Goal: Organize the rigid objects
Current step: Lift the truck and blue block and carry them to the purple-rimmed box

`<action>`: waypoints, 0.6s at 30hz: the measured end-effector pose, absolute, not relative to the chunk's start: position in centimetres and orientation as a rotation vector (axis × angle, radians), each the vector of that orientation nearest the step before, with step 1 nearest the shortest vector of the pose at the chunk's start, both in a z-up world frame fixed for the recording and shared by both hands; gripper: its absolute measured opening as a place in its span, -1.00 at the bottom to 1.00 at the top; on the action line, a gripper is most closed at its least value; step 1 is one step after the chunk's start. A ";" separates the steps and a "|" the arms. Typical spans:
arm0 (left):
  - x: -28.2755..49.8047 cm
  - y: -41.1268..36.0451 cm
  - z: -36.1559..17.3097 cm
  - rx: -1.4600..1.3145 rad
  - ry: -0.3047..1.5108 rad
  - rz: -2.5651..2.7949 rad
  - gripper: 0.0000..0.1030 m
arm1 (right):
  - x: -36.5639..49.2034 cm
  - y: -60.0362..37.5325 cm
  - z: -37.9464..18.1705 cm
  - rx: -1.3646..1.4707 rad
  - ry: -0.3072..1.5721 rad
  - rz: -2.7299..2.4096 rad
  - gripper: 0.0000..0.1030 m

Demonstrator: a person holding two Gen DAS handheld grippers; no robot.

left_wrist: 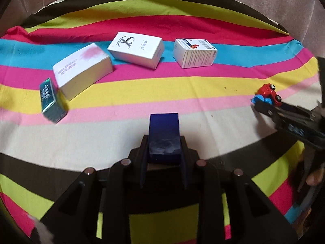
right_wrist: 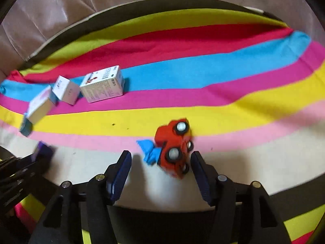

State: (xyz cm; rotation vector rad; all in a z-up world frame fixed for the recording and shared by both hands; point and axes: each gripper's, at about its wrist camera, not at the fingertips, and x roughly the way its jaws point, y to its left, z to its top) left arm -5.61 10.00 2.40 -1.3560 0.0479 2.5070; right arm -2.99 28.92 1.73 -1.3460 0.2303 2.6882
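Observation:
My left gripper (left_wrist: 164,140) is shut on a dark blue box (left_wrist: 164,130), held above the cream stripe of the striped cloth (left_wrist: 162,89). The right wrist view shows this box (right_wrist: 45,149) at the far left. A red toy truck (right_wrist: 174,148) with a blue scoop (right_wrist: 150,152) lies tipped on its side, wheels showing. It sits between the spread fingers of my right gripper (right_wrist: 161,156), close to the right pad, with a clear gap to the left pad. The left wrist view shows the truck (left_wrist: 271,93) just past the right gripper (left_wrist: 262,107).
Further back on the cloth lie a teal box (left_wrist: 52,101), a white box with a pink smudge (left_wrist: 81,71), a white box with a black logo (left_wrist: 136,49) and a white printed box (left_wrist: 194,52). Brown leather upholstery (right_wrist: 61,10) rises behind the cloth.

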 end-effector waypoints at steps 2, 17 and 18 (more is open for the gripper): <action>-4.5 9.0 2.3 -1.359 0.042 2.505 -0.40 | -3.4 28.6 1.5 -1.338 0.174 2.681 0.18; -0.4 4.4 2.1 -1.384 -0.068 2.499 -0.40 | 4.6 28.0 2.7 -1.295 0.350 2.723 -0.16; 0.1 4.2 2.2 -1.385 -0.072 2.501 -0.40 | 5.1 27.8 2.7 -1.298 0.355 2.721 -0.16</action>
